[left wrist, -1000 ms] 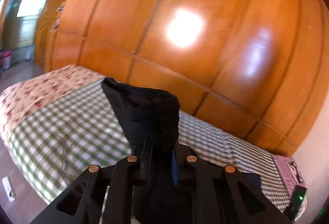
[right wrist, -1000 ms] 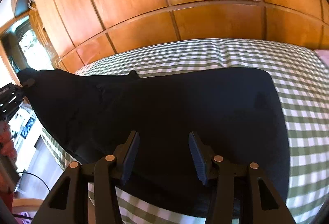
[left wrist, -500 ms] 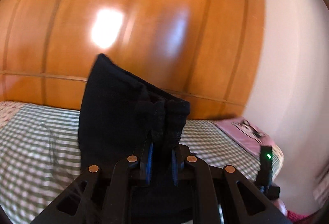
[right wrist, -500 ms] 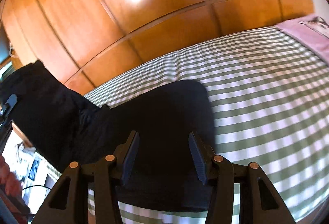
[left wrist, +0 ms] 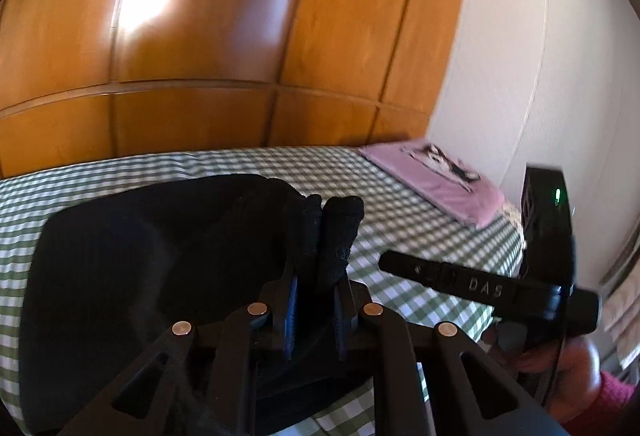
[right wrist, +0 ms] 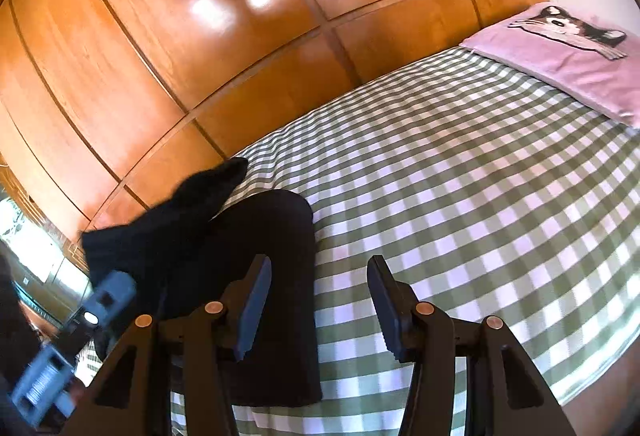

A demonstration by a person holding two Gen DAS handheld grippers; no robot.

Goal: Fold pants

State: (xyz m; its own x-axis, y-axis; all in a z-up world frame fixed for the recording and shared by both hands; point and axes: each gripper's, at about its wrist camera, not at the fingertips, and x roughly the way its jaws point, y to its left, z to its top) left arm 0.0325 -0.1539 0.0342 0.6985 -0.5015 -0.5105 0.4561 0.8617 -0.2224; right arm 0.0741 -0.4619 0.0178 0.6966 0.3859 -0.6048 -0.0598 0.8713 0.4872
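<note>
Black fabric – the pants (left wrist: 132, 268) lie on the green-and-white checked bedspread (right wrist: 460, 195), w/ one bunched end lifted off the bed and pinched in the left gripper (left wrist: 314, 300), whose jaws sit nearly together on that wad of cloth. No box, basket or other container shows in either view; the bed is the only surface carrying anything. In the right wrist view the pants (right wrist: 256, 276) run as a dark strip down the left part of the bedspread, flat at the near end, rising toward the left gripper (right wrist: 80, 340) at the left edge – blurred there. The right gripper (right wrist: 320, 300) hangs above the bed w/ jaws apart at a medium gap, nothing between the pads; the left pad is over the pants' edge, the right pad over bare checks. In the left wrist view the right gripper (left wrist: 404, 264) shows as a black bar at right, held by a hand (left wrist: 560, 360) w/ a red sleeve (left wrist: 604, 400). A pink pillow (right wrist: 568, 55) w/ a cat print lies at the far end of the bed, well apart from the pants. Glossy wood wardrobe panels (right wrist: 200, 35) run behind the bed; a white wall (left wrist: 540, 55) stands by the pillow.
</note>
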